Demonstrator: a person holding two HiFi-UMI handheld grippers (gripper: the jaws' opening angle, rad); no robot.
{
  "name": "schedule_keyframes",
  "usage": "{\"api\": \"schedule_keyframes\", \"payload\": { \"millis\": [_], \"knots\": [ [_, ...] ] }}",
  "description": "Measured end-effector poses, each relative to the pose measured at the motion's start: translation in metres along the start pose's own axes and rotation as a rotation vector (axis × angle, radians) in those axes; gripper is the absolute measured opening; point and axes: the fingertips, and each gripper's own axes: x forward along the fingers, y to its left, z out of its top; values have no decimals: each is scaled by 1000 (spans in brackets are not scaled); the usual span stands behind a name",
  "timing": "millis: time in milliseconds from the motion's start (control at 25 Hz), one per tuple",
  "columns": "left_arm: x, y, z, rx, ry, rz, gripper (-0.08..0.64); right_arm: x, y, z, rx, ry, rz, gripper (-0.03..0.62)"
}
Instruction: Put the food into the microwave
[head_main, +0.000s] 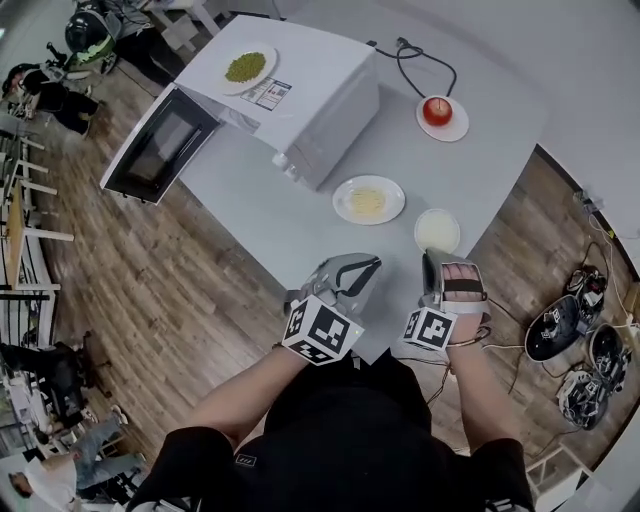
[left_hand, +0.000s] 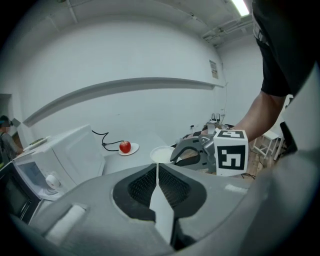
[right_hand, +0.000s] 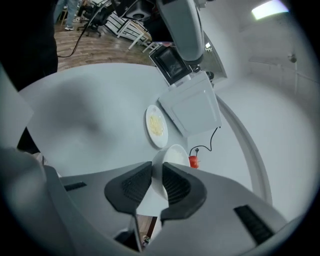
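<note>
The white microwave (head_main: 300, 95) stands at the table's far side with its door (head_main: 160, 145) swung open to the left. A plate of green food (head_main: 246, 68) rests on top of it. In front lie a plate of yellow food (head_main: 368, 199), a white bowl (head_main: 437, 230) and a red apple (head_main: 436, 110) on a small plate. My left gripper (head_main: 372, 262) hovers at the near table edge, shut and holding nothing (left_hand: 157, 167). My right gripper (head_main: 428, 258) is beside it, just short of the bowl (right_hand: 172, 157), its jaws a narrow gap apart and holding nothing (right_hand: 156, 172).
A black cable (head_main: 420, 62) loops on the table behind the apple. The grey table (head_main: 300, 230) ends right before my grippers, with wooden floor on both sides. Cables and gear (head_main: 575, 340) lie on the floor at the right, chairs (head_main: 25, 190) at the left.
</note>
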Motion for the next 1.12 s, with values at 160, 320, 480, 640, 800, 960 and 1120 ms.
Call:
{"api": "schedule_keyframes", "payload": {
  "millis": [160,320,480,640,800,960,1120],
  "knots": [
    [-25,3,10,-61,-4,75,21,-28,-30,11,0,-70,-33,78],
    [-55,8,11,-115,-18,144,21,-52,-51,32,-23,-130,-74,78],
    [-73,18,-8,-143,1,161,21,-65,-66,63,-43,-173,-86,78],
    [-97,46,-22,-109,7,188,21,-70,-73,101,-74,-193,-100,78],
    [-130,80,-42,-71,3,203,21,-70,-76,152,-78,-189,-114,78],
    [-172,118,-72,-38,-9,207,21,-64,-72,219,-76,-180,-109,78],
    [-214,153,-99,30,-13,228,21,-59,-68,275,-65,-152,-113,78]
  ]
}}
